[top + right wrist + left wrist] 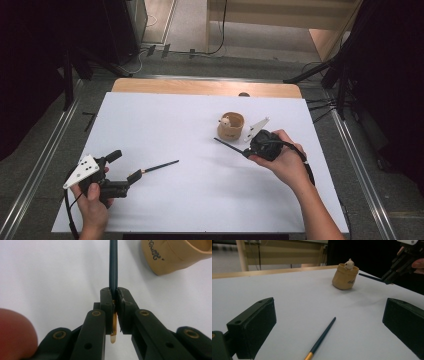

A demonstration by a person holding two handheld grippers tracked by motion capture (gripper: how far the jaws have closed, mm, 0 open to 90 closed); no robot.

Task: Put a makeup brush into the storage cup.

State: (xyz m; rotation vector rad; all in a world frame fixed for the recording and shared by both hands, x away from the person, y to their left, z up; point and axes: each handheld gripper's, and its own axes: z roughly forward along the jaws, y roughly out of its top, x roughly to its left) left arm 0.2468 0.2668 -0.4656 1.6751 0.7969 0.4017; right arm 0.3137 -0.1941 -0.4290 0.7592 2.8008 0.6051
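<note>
A tan holder cup (231,126) with a small white figure on its rim stands right of the table's middle; it is also in the left gripper view (344,277) and the right gripper view (172,255). My right gripper (247,151) is shut on a dark blue pencil (113,265) just above its gold band. The pencil (226,145) points left, off the table, beside the cup. A second dark blue pencil (160,166) lies flat on the white sheet. My left gripper (125,166) is open, its jaws either side of that pencil (323,336) without touching it.
A white sheet (200,200) covers the table, with a wooden strip (205,87) bare at the far edge. Dark stand legs (320,75) and cables sit on the floor beyond the back corners. The right gripper (390,277) hangs near the cup.
</note>
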